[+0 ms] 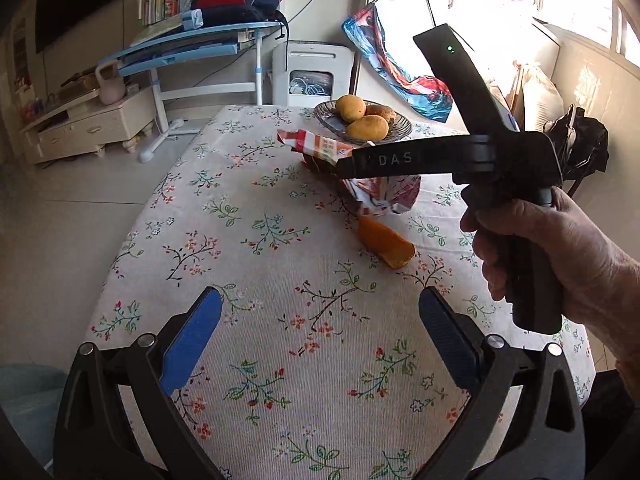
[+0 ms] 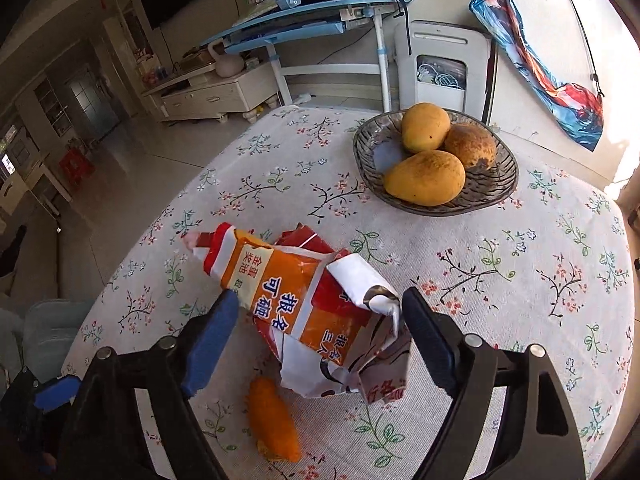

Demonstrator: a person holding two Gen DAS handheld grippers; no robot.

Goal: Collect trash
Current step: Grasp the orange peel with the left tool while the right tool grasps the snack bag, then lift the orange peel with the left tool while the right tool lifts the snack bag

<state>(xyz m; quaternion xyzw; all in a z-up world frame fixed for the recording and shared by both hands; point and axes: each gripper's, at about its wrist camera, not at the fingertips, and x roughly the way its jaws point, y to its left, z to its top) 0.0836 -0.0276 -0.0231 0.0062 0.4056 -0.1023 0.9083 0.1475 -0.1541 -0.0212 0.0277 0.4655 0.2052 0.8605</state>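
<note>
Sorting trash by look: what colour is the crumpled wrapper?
Orange, red and white crumpled wrapper, clearest in the right wrist view.

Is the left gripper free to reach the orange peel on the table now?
Probably yes. The left gripper is open and empty, and only bare tablecloth lies between it and the orange peel; the right gripper works farther back.

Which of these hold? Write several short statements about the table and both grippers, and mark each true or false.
1. The glass bowl holds three mangoes. True.
2. The left gripper is clamped on the mango peel. False: its jaws are open and empty, the peel lying ahead on the tablecloth.
3. The crumpled paper wrapper sits between the right gripper's jaws. True.
4. The peel lies inside the bowl. False: it lies on the cloth beside the wrapper.
5. The tablecloth is plain. False: it is floral.
</note>
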